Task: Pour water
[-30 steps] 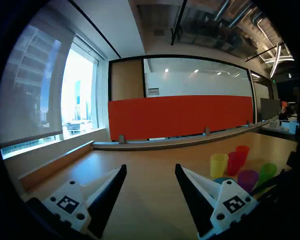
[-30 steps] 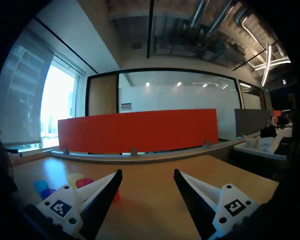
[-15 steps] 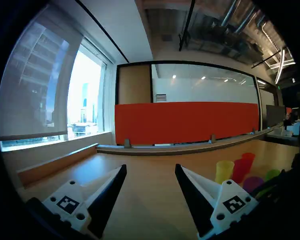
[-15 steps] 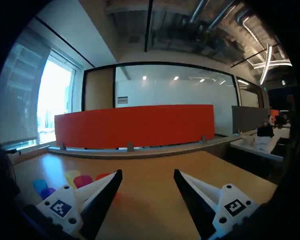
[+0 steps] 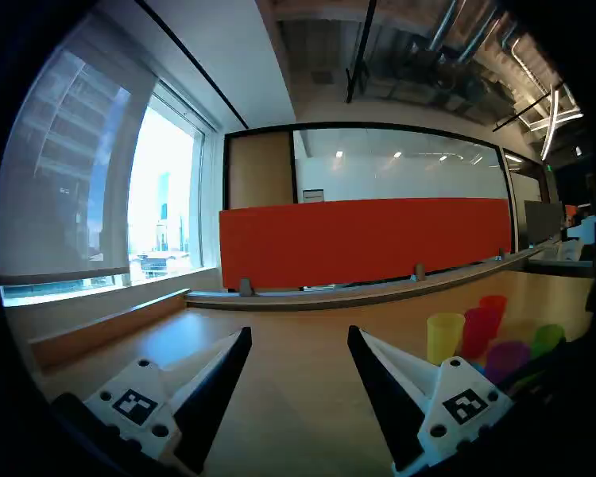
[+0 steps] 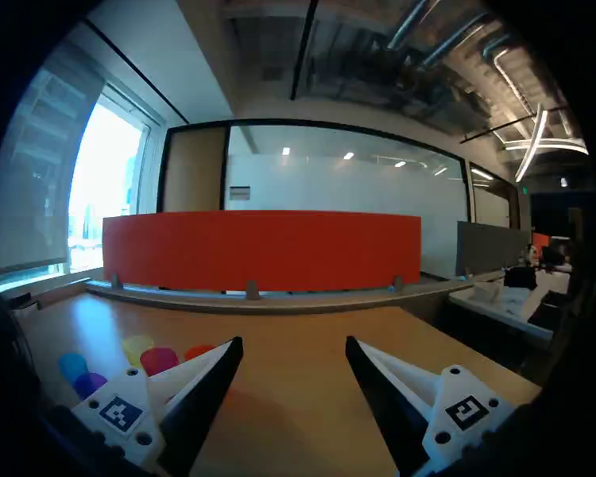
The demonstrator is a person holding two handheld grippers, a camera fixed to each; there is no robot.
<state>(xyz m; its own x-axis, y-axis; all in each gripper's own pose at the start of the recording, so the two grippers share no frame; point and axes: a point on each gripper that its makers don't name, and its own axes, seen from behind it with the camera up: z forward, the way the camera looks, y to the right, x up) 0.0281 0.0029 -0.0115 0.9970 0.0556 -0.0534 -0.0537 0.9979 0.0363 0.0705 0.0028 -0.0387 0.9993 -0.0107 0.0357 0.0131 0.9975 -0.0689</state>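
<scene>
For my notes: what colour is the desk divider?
Orange-red; the divider shows best in right gripper view.

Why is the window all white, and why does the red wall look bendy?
In the left gripper view, strong daylight washes out the window, so it glares white; in the right gripper view, the fisheye lens bows the red partition and the desk's far edge into curves.

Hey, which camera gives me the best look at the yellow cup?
The left gripper view: the yellow cup stands nearly whole and large. In the right gripper view its top peeks out, the lower part hidden behind the right hand-held gripper.
</scene>
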